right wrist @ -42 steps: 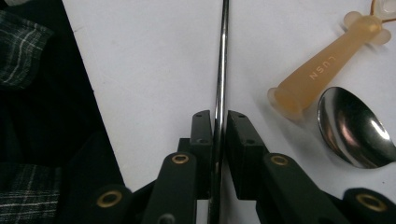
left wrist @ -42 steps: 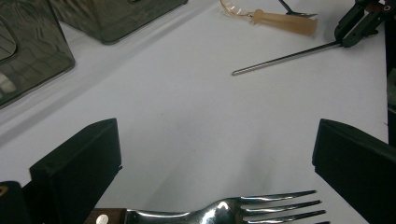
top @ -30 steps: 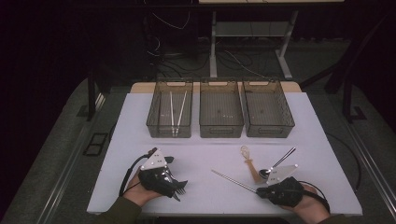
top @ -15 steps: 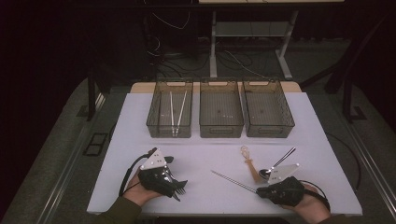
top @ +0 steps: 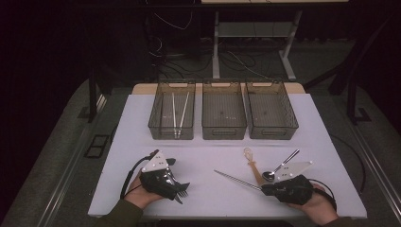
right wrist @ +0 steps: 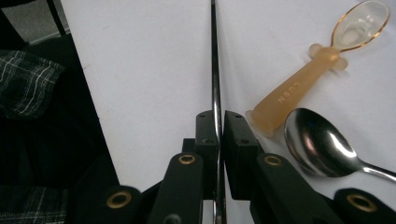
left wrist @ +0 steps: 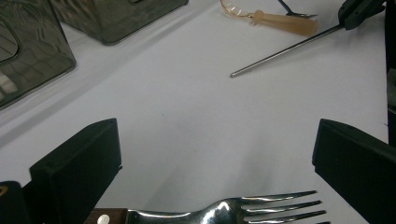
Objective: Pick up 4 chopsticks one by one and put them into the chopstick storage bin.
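My left gripper (top: 178, 188) rests open at the table's front left. In the left gripper view its jaws (left wrist: 217, 128) stand wide apart, and a wooden-handled fork (left wrist: 243, 212) lies on the table between them, untouched. The fork's tines (top: 183, 193) peek out beside the gripper in the high view. My right gripper (top: 265, 189) at the front right is shut on a thin metal chopstick (top: 236, 179) that points left and away. In the right gripper view the jaws (right wrist: 220, 116) pinch the chopstick (right wrist: 214, 56).
An amber plastic spoon (top: 253, 166) and a metal spoon (top: 280, 168) lie just beyond my right gripper. Three clear bins stand in a row at the back: the left bin (top: 156, 124) holds two metal chopsticks, while the middle bin (top: 223, 131) and right bin (top: 288, 124) look empty.
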Demonstrator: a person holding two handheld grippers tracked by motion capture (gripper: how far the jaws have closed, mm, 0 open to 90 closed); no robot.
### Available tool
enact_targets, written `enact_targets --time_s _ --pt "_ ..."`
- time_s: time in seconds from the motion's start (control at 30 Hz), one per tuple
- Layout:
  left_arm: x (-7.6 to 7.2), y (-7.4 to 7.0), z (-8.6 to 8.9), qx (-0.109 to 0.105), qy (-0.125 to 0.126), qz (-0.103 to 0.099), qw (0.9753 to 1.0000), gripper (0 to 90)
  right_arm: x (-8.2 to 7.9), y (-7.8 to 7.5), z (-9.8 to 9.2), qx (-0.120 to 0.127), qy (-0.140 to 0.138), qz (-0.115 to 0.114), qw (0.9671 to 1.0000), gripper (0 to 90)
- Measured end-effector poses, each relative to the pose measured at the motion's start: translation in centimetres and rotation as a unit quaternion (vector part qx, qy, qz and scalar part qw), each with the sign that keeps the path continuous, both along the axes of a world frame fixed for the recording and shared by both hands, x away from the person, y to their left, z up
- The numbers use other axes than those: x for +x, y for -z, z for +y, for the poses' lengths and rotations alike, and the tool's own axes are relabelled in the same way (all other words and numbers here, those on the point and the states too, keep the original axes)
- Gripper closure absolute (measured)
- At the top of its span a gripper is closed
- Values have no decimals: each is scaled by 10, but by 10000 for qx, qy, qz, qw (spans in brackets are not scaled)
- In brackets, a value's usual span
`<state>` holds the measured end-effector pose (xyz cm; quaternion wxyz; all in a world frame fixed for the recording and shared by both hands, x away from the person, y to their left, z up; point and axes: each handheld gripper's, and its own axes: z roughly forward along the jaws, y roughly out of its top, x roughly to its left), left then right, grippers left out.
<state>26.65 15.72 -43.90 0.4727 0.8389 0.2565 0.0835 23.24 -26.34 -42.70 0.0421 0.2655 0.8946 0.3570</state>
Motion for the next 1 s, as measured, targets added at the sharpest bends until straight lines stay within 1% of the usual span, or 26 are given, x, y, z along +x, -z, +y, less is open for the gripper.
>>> enact_targets --time_s 0.03,0.1,0.17,0.2,0.33,0.47,0.53,0.57,0.6,0.73,0.87,0.97,1.0 --pt "0 0 0 -1 0 0 10000 0 1 -1 -1 15 -8 10 10000 854" --pt "0 0 0 -3 0 2 10000 0 1 -3 -3 127 -3 -19 9999 854" --pt "0 0 0 2 3 1 10000 0 2 -6 -4 265 2 33 9996 854" --pt "0 0 0 -4 -1 4 10000 0 3 -7 -5 293 -27 34 9996 854" --pt "0 0 0 4 7 2 10000 0 4 -9 -4 338 -16 -39 9994 854" --pt "0 0 0 17 12 1 10000 0 6 -12 -4 442 -84 -42 9990 854" --pt "0 0 0 16 5 10 10000 0 7 -13 -3 476 -61 -60 9988 855" --pt "0 0 0 18 11 4 10000 0 8 -14 -3 478 -94 -89 9988 854" --pt "0 0 0 5 -12 27 10000 0 9 -15 -3 521 -86 -100 9986 854" --pt "0 0 0 1 -9 11 10000 0 13 -20 -2 651 -101 -146 9977 854" --pt "0 0 0 10 -6 12 10000 0 17 -23 -1 722 -58 -151 9973 855" --pt "0 0 0 3 -11 12 10000 0 20 -26 -2 785 -34 -199 9967 855" --pt "0 1 0 2 -14 13 10000 0 21 -27 -2 843 -17 -212 9962 855"
